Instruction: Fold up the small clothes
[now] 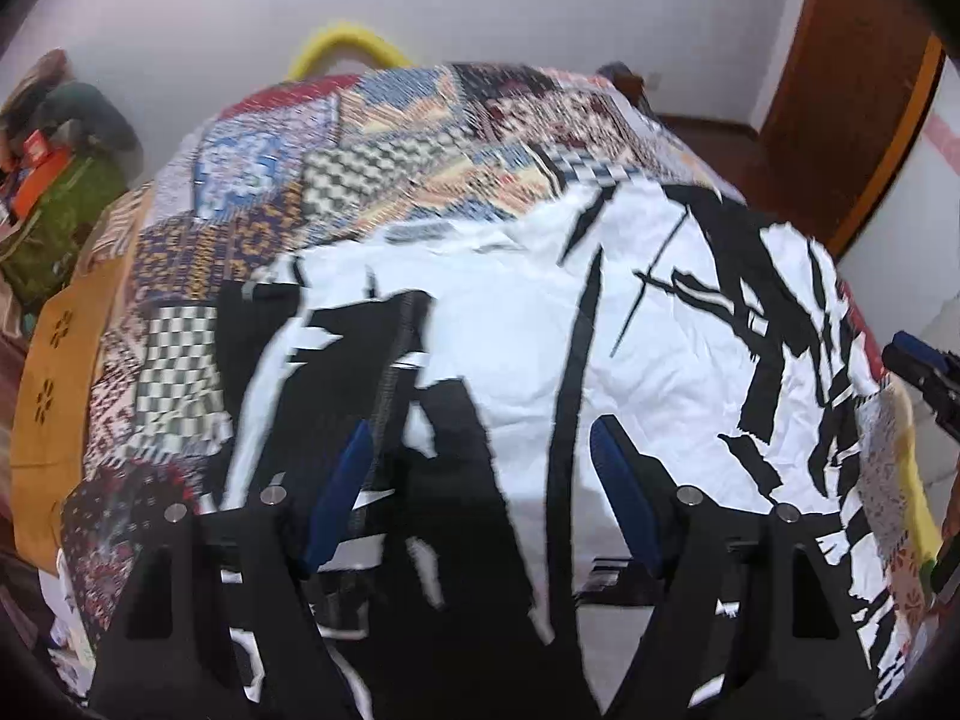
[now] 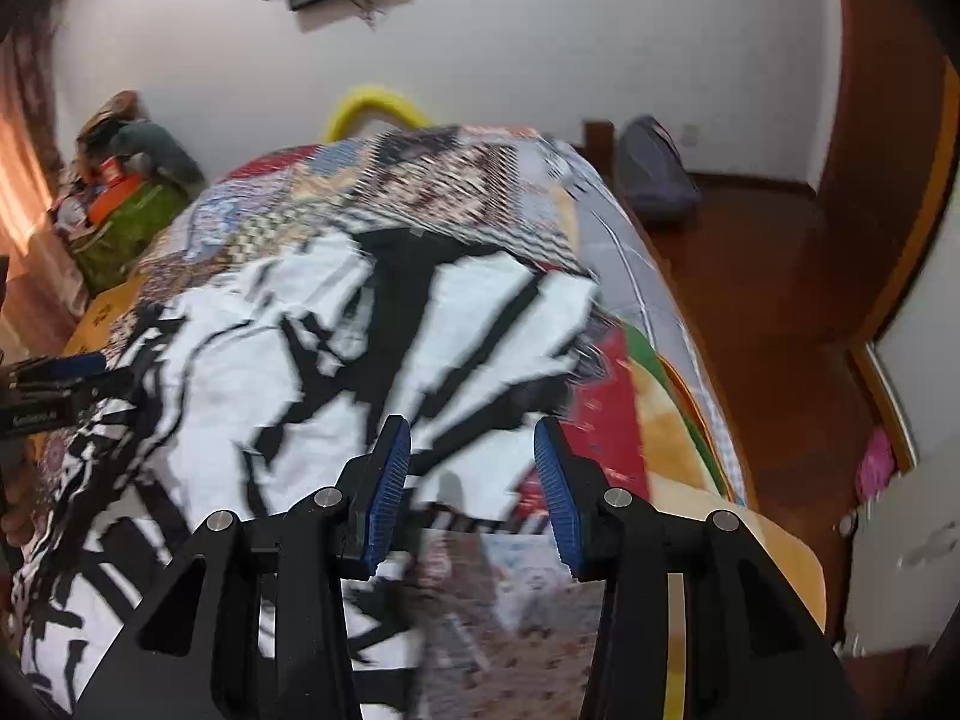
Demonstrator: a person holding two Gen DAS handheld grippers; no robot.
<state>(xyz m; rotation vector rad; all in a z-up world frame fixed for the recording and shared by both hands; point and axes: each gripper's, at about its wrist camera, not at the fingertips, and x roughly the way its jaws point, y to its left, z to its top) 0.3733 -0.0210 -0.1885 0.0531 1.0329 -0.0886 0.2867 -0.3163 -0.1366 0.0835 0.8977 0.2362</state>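
A white garment with bold black streaks (image 1: 516,330) lies spread on a patchwork quilt (image 1: 360,144) on a bed. My left gripper (image 1: 480,450) is open just above the garment's near part, holding nothing. The garment also shows in the right wrist view (image 2: 312,372). My right gripper (image 2: 473,450) is open over its right edge, where it meets the quilt (image 2: 420,180), and is empty. The right gripper also shows at the far right of the left wrist view (image 1: 924,366). The left gripper shows at the left edge of the right wrist view (image 2: 66,378).
The bed's right edge (image 2: 690,360) drops to a wooden floor (image 2: 780,276). A grey bag (image 2: 654,168) lies on the floor by the wall. A pile of green and orange things (image 2: 126,204) sits left of the bed. A yellow hoop (image 1: 348,45) stands behind it.
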